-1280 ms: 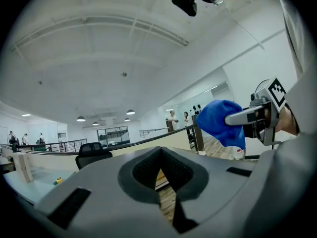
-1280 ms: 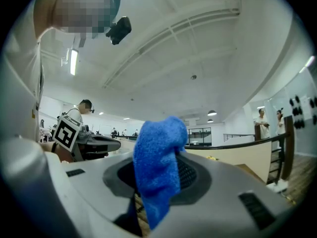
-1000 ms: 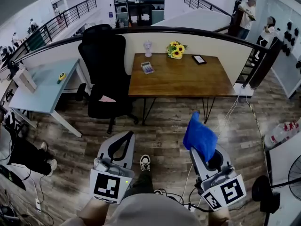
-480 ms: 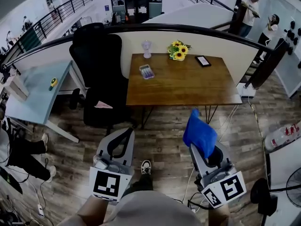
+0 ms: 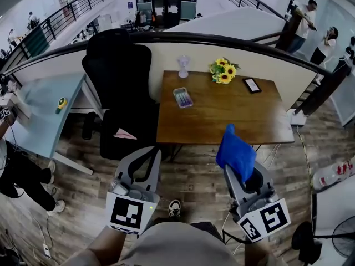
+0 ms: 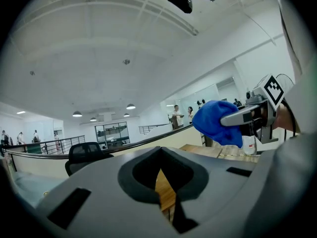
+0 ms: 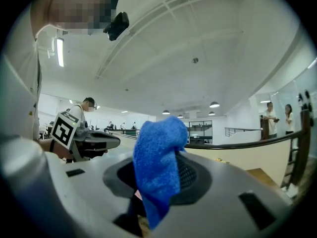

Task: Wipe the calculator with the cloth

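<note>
A grey calculator (image 5: 182, 97) lies on the left part of the wooden table (image 5: 222, 121), well ahead of both grippers. My right gripper (image 5: 235, 155) is shut on a blue cloth (image 5: 236, 152), which stands up from its jaws just short of the table's near edge. The right gripper view shows the same cloth (image 7: 158, 167) draped over the closed jaws. My left gripper (image 5: 153, 153) is shut and holds nothing; its jaws meet in the left gripper view (image 6: 161, 150). That view also shows the cloth (image 6: 218, 123) off to the right.
A black office chair (image 5: 119, 87) stands left of the table. Sunflowers (image 5: 223, 71), a small vase (image 5: 183, 65) and a black framed card (image 5: 252, 85) sit along the table's far side. A pale blue desk (image 5: 39, 110) is at the left. A curved partition runs behind.
The table and calculator have come nearer and shifted slightly right in the head view. Both grippers keep the same pose, with the cloth still held in the right one.
</note>
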The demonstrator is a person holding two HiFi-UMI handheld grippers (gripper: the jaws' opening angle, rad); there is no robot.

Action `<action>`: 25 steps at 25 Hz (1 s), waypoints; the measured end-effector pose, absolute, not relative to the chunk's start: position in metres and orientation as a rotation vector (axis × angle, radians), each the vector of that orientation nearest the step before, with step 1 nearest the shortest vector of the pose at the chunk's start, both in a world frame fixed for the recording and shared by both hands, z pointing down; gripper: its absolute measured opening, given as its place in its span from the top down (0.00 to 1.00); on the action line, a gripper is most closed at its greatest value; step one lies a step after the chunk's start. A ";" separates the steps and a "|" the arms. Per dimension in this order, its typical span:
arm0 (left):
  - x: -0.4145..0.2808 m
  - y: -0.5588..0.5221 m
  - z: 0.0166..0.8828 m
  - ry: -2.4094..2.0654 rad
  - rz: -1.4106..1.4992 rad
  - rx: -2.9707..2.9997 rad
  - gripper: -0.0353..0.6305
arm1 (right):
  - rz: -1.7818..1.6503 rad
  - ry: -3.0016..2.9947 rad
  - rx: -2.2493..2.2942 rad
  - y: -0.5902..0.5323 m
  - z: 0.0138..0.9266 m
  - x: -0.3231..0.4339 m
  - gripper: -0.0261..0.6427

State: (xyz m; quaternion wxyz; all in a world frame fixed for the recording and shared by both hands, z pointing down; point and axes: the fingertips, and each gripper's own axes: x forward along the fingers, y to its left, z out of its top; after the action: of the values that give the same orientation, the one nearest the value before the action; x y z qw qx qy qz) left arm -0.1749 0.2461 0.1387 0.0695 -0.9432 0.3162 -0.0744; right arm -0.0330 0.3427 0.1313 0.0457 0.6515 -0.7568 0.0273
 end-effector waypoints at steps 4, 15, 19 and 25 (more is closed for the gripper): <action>-0.180 0.216 0.142 0.982 -0.220 -2.838 0.94 | 0.109 -2.331 1.948 0.310 0.138 -0.038 0.76; -0.146 0.145 0.154 1.028 -0.256 -2.818 0.94 | 0.130 -2.347 1.933 0.234 0.154 0.008 0.76; -0.118 0.111 0.157 1.063 -0.269 -2.803 0.94 | 0.122 -2.385 1.914 0.196 0.154 0.037 0.76; -0.071 0.057 0.160 1.131 -0.315 -2.764 0.94 | 0.151 -2.455 1.813 0.130 0.163 0.082 0.76</action>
State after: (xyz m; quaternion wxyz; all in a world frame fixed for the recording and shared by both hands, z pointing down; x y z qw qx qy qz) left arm -0.0709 0.0572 0.1600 0.0693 -0.9182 0.3758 -0.1045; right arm 0.0820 0.1299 0.1629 0.0433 0.5928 -0.8027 0.0492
